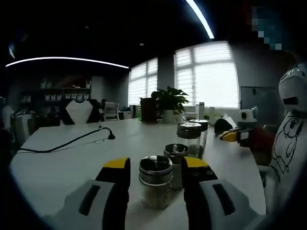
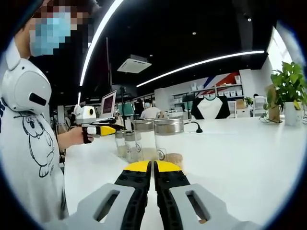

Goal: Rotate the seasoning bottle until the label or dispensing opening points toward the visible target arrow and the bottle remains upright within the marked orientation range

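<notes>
The left gripper (image 1: 156, 173) is straddling the nearest seasoning bottle (image 1: 155, 188) on the white counter (image 1: 72, 158), jaws apart and not yet pinching. It should close low and evenly, then twist without tipping. The bottle is standing upright, long axis vertical; I cannot tell its label side, nor find an arrow. The right gripper (image 2: 153, 166) is hovering with jaws together.

The left gripper view sits low and close over the white table (image 1: 57, 163), facing the windows (image 1: 206, 76) past the metal-lidded jars (image 1: 155, 179), while the right gripper view looks across the same jars (image 2: 153, 136) from another edge, toward shelves (image 2: 225, 93).
</notes>
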Demonstrator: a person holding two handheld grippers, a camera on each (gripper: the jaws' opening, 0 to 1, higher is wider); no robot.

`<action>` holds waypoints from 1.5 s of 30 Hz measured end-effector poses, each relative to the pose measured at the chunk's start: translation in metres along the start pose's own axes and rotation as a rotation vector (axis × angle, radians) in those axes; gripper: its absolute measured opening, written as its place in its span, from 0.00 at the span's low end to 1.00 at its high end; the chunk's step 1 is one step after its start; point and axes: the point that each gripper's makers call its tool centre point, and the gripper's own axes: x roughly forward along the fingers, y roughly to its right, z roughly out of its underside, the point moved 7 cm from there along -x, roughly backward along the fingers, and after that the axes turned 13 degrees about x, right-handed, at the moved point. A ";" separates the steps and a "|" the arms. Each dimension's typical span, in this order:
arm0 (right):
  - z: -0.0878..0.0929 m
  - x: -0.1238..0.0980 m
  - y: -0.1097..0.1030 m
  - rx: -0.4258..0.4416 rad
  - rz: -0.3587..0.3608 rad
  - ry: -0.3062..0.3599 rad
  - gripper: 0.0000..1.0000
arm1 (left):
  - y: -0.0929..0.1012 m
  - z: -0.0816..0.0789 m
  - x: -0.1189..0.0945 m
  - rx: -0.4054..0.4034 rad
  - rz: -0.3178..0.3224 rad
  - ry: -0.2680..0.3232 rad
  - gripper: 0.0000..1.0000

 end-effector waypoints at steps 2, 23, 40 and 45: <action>0.000 0.002 -0.001 -0.003 -0.007 -0.005 0.00 | -0.004 -0.002 -0.001 0.019 0.026 -0.002 0.43; -0.002 0.003 -0.002 -0.021 -0.041 -0.020 0.00 | -0.027 0.013 0.012 -0.014 0.279 0.022 0.41; 0.002 0.002 -0.001 -0.013 -0.029 -0.022 0.00 | -0.019 0.010 0.017 0.029 0.328 0.034 0.40; 0.002 0.002 -0.001 -0.012 -0.027 -0.023 0.00 | -0.017 0.012 0.018 0.037 0.344 0.029 0.36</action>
